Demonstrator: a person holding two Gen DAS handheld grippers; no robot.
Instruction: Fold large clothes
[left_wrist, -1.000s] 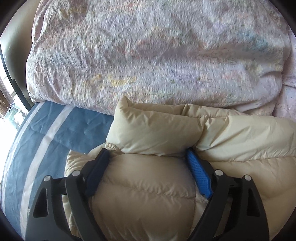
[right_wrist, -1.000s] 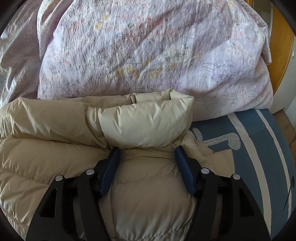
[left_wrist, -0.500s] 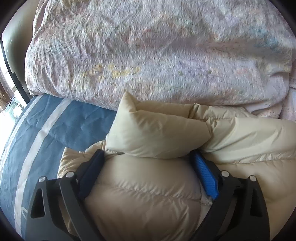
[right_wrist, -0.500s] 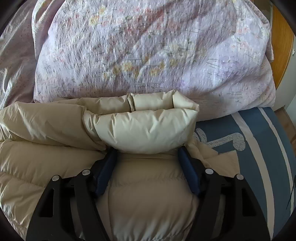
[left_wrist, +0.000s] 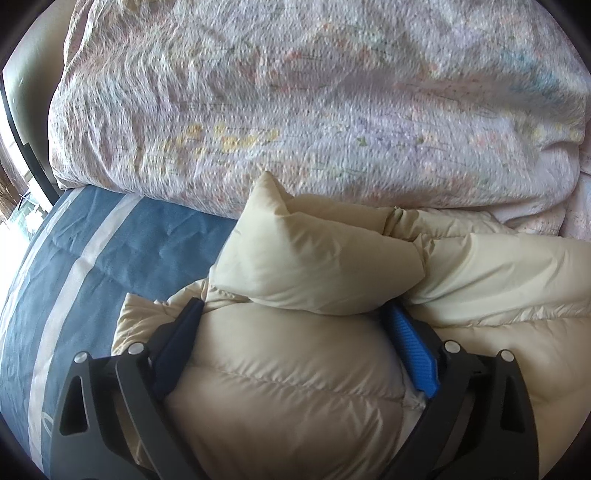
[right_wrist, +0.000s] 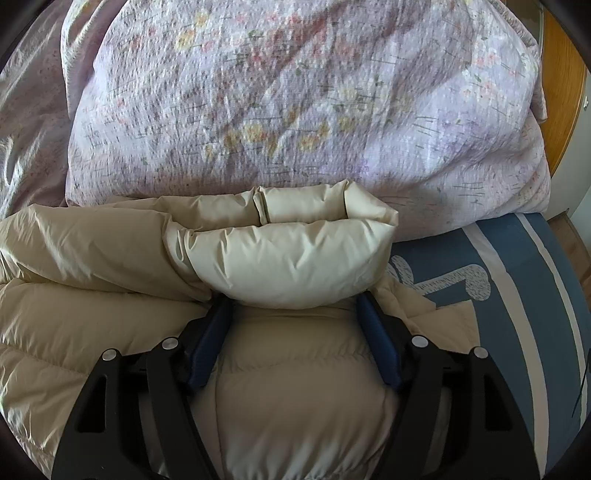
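Cream puffy down jacket (left_wrist: 295, 387) bulges between the pads of my left hand-held gripper (left_wrist: 291, 325) and right hand-held gripper (right_wrist: 295, 314), both clamped on its folded bundle on the bed (left_wrist: 92, 266). I'd press flat, release both evenly, short of the floral duvet (right_wrist: 295, 110).

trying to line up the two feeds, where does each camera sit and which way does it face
Left wrist: on the left tool, facing forward and down over the cream puffer jacket toward the floral duvet; both blue-padded fingers show.
Right wrist: on the right tool, same forward, downward look at the jacket's other end; only its two fingers show.
Shared: jacket, duvet, blue striped bedsheet.
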